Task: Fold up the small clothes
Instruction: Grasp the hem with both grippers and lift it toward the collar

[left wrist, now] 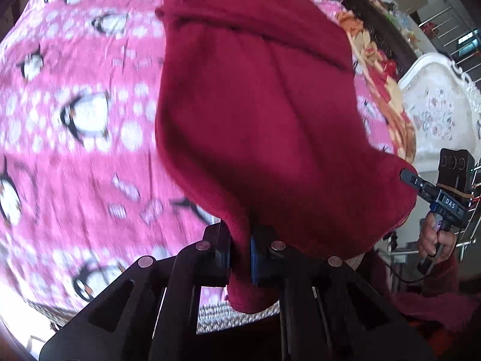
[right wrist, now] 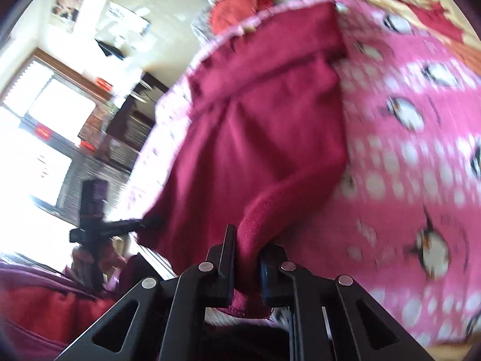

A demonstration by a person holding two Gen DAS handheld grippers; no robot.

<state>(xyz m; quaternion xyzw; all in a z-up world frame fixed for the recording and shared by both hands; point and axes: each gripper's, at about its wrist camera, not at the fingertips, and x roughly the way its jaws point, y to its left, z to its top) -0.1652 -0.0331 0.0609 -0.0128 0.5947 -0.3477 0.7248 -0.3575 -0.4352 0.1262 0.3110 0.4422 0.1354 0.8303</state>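
A dark red fleece garment [left wrist: 258, 102] hangs stretched between both grippers over a pink penguin blanket [left wrist: 75, 114]. My left gripper [left wrist: 240, 249] is shut on one corner of its near edge. My right gripper [right wrist: 246, 273] is shut on the other corner; the garment [right wrist: 255, 120] runs away from it toward the bed. The far end of the garment lies folded on the blanket [right wrist: 405, 150]. The right gripper also shows in the left wrist view [left wrist: 409, 177], and the left gripper shows in the right wrist view [right wrist: 150, 222].
A white ornate headboard [left wrist: 436, 111] stands at the right. A red and orange patterned quilt [left wrist: 378, 69] lies along the blanket's far side. A round red cushion [right wrist: 237, 9] sits past the bed. A bright window [right wrist: 45, 114] and dark shelves [right wrist: 129, 126] are at the left.
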